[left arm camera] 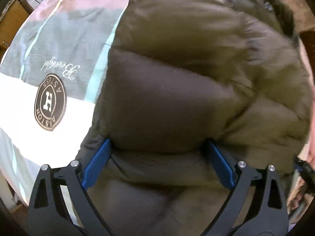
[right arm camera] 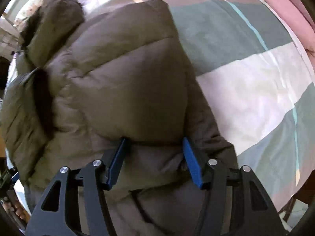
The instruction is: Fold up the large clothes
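An olive-brown puffer jacket with a dark fur-trimmed hood lies on the bed; it also fills the right wrist view, hood at upper left. My left gripper has its blue pads spread wide, with a puffy fold of the jacket bulging between them. My right gripper stands partly open, its blue pads either side of a bunched fold near the jacket's hem. Whether either one pinches the fabric is unclear.
The bedspread has grey, white and teal blocks, with a round dark logo left of the jacket. It continues right of the jacket. A pink cover lies at the far right. Wooden furniture stands beyond the bed.
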Motion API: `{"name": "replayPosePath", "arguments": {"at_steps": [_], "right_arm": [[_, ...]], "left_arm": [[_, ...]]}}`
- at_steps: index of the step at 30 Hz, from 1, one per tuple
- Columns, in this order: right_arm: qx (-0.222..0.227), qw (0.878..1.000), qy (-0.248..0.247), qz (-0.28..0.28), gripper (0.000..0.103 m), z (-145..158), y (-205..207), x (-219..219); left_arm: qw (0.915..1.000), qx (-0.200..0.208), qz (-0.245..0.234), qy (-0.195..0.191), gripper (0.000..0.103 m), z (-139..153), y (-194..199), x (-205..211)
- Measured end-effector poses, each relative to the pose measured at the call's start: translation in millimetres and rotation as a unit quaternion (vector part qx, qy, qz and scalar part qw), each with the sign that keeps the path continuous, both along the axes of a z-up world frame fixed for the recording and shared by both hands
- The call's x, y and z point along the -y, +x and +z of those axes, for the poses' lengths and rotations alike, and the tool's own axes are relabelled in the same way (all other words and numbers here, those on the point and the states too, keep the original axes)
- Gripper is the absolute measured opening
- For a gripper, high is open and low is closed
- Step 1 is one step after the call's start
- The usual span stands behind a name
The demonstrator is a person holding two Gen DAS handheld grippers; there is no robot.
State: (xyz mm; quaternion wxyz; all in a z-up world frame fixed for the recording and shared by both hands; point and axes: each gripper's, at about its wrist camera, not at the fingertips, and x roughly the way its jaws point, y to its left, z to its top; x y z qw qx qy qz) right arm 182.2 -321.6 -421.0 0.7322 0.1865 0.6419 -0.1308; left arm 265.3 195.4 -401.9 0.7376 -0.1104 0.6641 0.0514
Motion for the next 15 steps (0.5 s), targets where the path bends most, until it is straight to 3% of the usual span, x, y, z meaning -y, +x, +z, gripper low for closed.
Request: {"name": "replayPosePath", "arguments": {"at_steps": [4,7,11,15], "right_arm": [[0.011,1.000,-0.004,-0.015,0.060,9.6,2.6,2.4],[0.060,0.998,-0.009,-0.002,0.060,35.2,-7.0,-12.9],[0.129,0.991,0.033,0.027,0.061,59.0,8.2,-43.4],[0.158,0.981,0.085,0.070,0.061,72.5,19.0,-84.9]], "left_arm": [[0.9997,0.008,0.016,0.015,0.098,10.0,2.4,-5.3],[0.9992,0.036,0.003,0.019,0.097,30.9,1.2,7.3],[0.9952,0.093,-0.027,0.013,0.097,62.0,8.1,29.6],[0.9893,0.133,-0.058,0.019,0.097,77.5,21.6,57.9]]}}
